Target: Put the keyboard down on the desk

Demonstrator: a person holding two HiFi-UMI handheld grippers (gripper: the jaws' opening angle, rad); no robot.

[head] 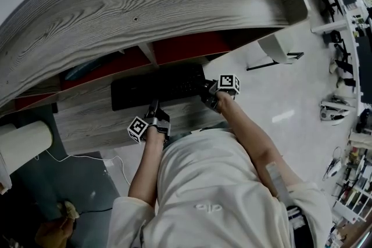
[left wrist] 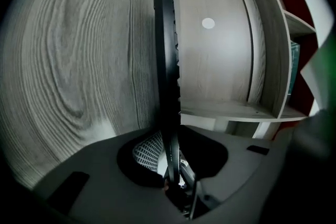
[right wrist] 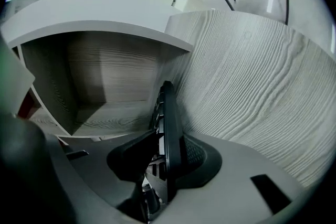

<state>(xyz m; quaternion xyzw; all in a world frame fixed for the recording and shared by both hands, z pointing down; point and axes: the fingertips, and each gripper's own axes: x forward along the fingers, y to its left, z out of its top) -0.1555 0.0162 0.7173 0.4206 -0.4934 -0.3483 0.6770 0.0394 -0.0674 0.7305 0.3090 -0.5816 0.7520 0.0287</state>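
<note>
A black keyboard (head: 157,87) lies lengthwise over the lower grey wood-grain board (head: 87,122), under the curved desk top (head: 145,3). Whether it rests on the board I cannot tell. My left gripper (head: 154,113) is at its near long edge, and my right gripper (head: 208,93) is at its right end. In the left gripper view the keyboard (left wrist: 167,60) runs edge-on away from the left gripper (left wrist: 170,165), whose jaws are closed on its rim. In the right gripper view the keyboard (right wrist: 167,123) stands edge-on in the right gripper (right wrist: 165,165), pads on both faces.
Red shelf compartments (head: 180,46) sit just behind the keyboard. A white paper roll (head: 23,145) lies at the left, with a white cable (head: 87,160) on the floor below it. A chair base (head: 273,49) and cluttered racks (head: 349,38) stand at the right.
</note>
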